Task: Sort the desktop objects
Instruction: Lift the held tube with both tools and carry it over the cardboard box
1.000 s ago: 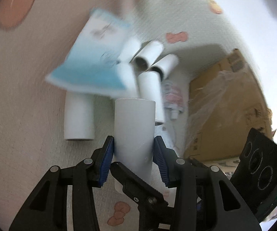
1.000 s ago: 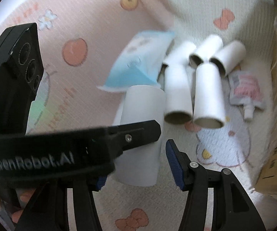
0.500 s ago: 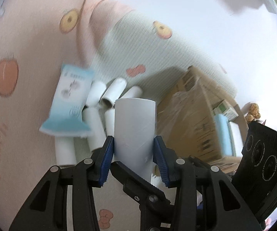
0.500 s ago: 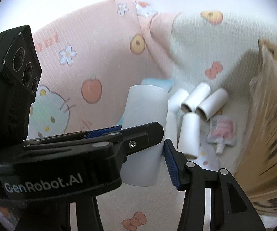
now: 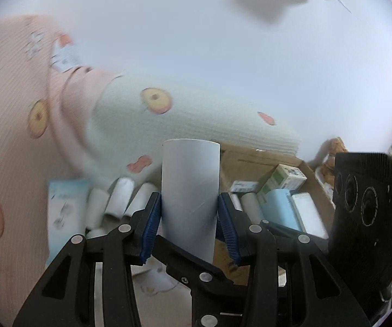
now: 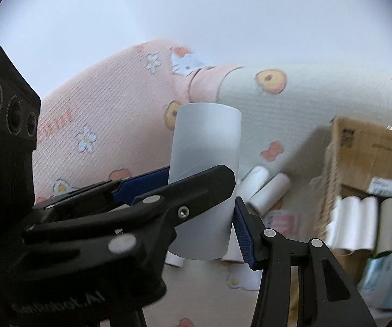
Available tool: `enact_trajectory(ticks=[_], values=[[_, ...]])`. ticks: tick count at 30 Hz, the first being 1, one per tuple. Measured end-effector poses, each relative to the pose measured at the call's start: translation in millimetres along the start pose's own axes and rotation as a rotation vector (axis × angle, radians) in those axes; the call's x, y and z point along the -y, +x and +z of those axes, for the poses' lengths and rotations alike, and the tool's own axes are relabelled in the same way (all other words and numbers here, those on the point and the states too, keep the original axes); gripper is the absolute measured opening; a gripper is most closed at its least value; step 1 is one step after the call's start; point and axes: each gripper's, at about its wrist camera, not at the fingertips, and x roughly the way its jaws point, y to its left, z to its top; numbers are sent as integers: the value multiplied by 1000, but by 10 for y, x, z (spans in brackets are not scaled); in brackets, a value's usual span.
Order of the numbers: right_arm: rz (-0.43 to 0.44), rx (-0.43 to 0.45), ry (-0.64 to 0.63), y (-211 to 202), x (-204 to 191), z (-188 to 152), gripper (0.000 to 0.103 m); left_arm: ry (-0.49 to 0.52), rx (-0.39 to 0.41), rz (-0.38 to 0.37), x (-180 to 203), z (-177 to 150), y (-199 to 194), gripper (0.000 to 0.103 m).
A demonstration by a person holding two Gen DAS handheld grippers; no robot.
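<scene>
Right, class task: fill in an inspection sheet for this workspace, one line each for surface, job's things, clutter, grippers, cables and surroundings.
Surface: pink and pale green patterned cloth, printed with fruit, bows and flowers.
Job's things: one white cardboard tube held upright between both grippers; more loose tubes lie on the cloth; an open cardboard box holds tubes and cartons.
Clutter: light blue packet beside the loose tubes; small pink pouch near the box.
Grippers: left gripper shut on the tube; right gripper also shut on the same tube, from another side.
Cables: nothing seen.
Surroundings: plain white wall; small brown item behind the box, too blurred to name.
</scene>
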Motion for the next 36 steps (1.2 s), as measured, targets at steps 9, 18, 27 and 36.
enact_trajectory(ticks=[9,18,27,36], values=[[-63,-63,87,-134,388,231,47,-13,-61,-172,134,219,316,46],[-79,-88,205,-342,890,389,47,67,-115,-236,480,434,704,46],[-112,-167,218,-422,1346,403,46,58,-259,-287,711,541,1153,46],[-172,-268,238,-459,1830,328,46,92,-424,-234,939,496,1717,46]])
